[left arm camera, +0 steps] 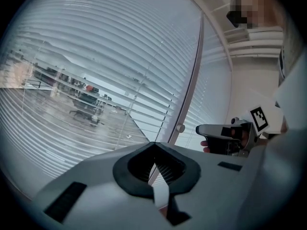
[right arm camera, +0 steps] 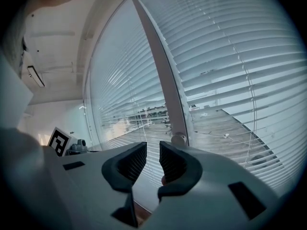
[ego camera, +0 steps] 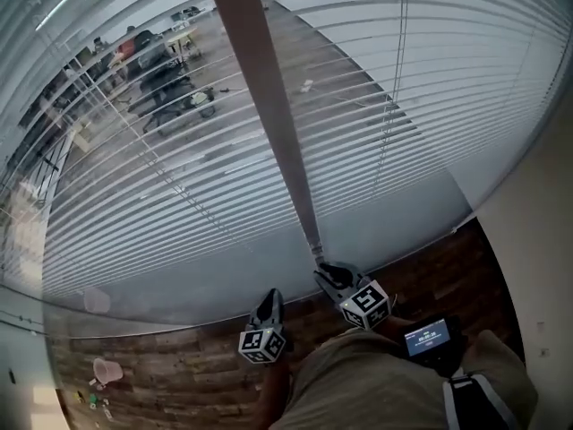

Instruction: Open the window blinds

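Brown wood-pattern floor point(ego camera: 188, 365) runs under the window blinds point(ego camera: 179, 213), which hang full length ahead of me, with a paved yard visible through the slats. Their long wand point(ego camera: 269, 106) hangs down the middle. My left tool point(ego camera: 270, 296) is closed on nothing. My right tool point(ego camera: 324, 272) has its jaws narrowly apart and empty, with the wand's end knob just past its tip. A pale pink cup-like thing point(ego camera: 106, 370) sits by the floor's left edge; I cannot tell what it holds.

Dark wood-plank floor point(ego camera: 179, 361) below; white wall point(ego camera: 537, 222) at right; daylight outside.
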Motion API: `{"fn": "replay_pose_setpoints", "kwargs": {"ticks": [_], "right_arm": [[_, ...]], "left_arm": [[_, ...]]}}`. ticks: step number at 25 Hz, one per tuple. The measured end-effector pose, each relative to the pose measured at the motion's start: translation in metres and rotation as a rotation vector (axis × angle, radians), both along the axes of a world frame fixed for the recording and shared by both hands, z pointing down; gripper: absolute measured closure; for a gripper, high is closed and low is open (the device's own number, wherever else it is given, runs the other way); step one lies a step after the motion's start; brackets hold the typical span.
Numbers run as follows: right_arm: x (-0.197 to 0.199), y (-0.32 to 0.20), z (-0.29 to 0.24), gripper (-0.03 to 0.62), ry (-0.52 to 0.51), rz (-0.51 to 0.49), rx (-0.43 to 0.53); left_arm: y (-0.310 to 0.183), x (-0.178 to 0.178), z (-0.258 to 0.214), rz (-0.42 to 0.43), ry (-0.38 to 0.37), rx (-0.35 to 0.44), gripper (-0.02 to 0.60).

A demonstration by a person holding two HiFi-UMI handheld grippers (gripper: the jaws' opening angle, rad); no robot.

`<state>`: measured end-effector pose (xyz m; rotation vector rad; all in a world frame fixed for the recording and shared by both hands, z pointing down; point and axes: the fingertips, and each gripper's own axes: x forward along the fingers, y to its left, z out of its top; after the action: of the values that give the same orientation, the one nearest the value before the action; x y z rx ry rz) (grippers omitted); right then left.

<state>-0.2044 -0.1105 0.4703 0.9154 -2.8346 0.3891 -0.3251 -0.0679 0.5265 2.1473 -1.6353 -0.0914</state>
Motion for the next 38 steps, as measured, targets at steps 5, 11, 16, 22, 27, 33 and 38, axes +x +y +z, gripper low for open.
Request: {"fn": "replay_pose_setpoints", "kwargs": {"ticks": [5,11,16,22,27,33,38], "right_arm": [[0.002,0.005,0.001,0.522,0.004,-0.01,0.0],[0.013,0.026,0.012,0.522,-0.008,-0.027,0.01],[-0.012,0.022,-0.018,0.522,-0.004,-0.047,0.025],[-0.031,0.032,-0.026,0.522,0.017,-0.065,0.024],[-0.042,0.036,-0.03,0.522,0.015,-0.086,0.027],[-0.04,0.04,-0.031,0.522,0.011,-0.102,0.04],[-0.058,0.042,-0.041,0.522,0.02,-0.096,0.046]], "left_arm": [[0.007,0.004,0.0,0.006,-0.004,0.0,0.569],[0.03,0.019,0.009,0.006,-0.013,0.013,0.569],[0.028,-0.003,-0.016,-0.005,0.0,0.021,0.569],[0.04,-0.023,-0.026,-0.022,0.005,0.017,0.569],[0.046,-0.031,-0.029,-0.032,0.003,0.013,0.569],[0.052,-0.028,-0.026,-0.043,-0.001,0.012,0.569],[0.056,-0.047,-0.04,-0.044,-0.009,0.015,0.569]]}}
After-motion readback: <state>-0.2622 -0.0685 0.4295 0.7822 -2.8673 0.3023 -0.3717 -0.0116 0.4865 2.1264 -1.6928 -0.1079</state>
